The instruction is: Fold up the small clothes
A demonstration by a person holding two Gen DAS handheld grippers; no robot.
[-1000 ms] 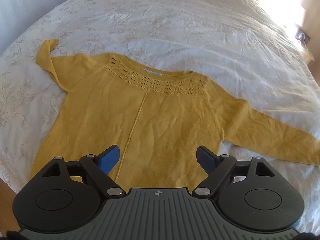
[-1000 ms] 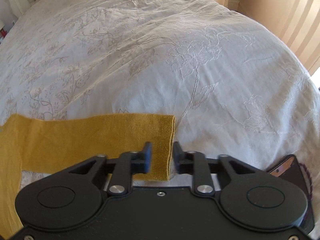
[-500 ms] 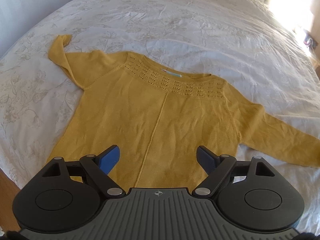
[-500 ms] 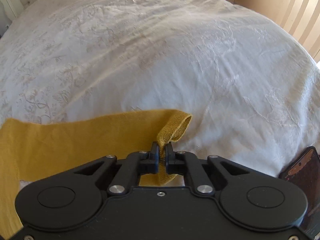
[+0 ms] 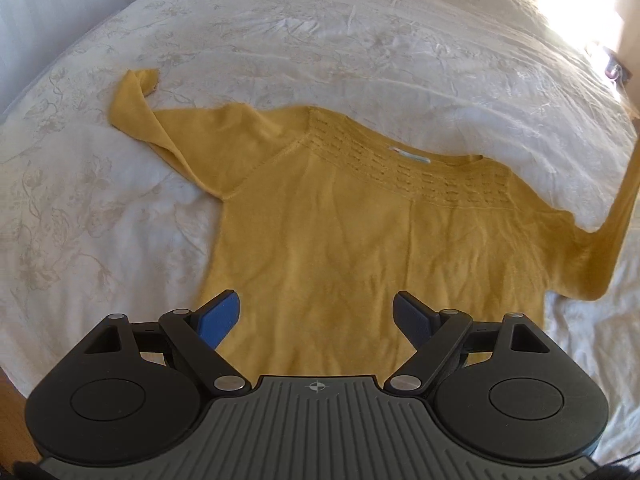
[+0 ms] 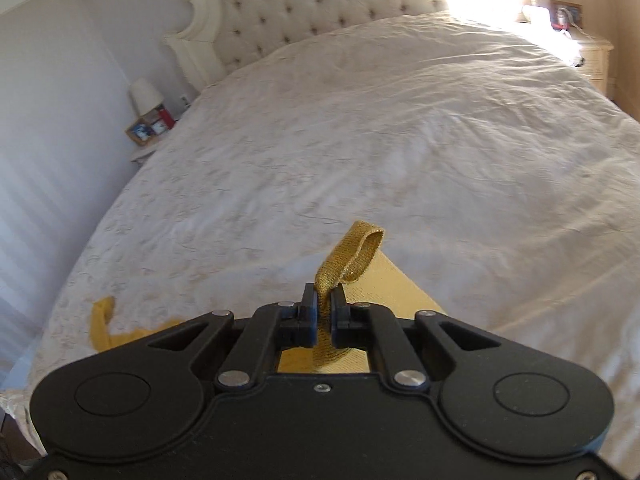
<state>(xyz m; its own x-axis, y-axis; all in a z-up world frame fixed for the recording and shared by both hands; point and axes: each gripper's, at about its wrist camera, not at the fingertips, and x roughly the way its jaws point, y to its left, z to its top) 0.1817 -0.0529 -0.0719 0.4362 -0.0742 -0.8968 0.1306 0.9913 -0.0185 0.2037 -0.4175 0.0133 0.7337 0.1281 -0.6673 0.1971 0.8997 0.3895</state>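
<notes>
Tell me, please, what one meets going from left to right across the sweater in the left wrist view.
folded left sleeve → patterned neckline → raised right sleeve

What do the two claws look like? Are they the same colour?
Not quite. The left claw has blue pads on black jointed links with silver pins, two round black discs, and a grey ribbed plate with a small crosshair mark. The right claw has the same shape but black fingers and a smooth black plate.

Sweater (image 5: 360, 248) hem hidden behind left gripper (image 5: 316, 312); raised sleeve (image 5: 624, 208) cut by edge.
</notes>
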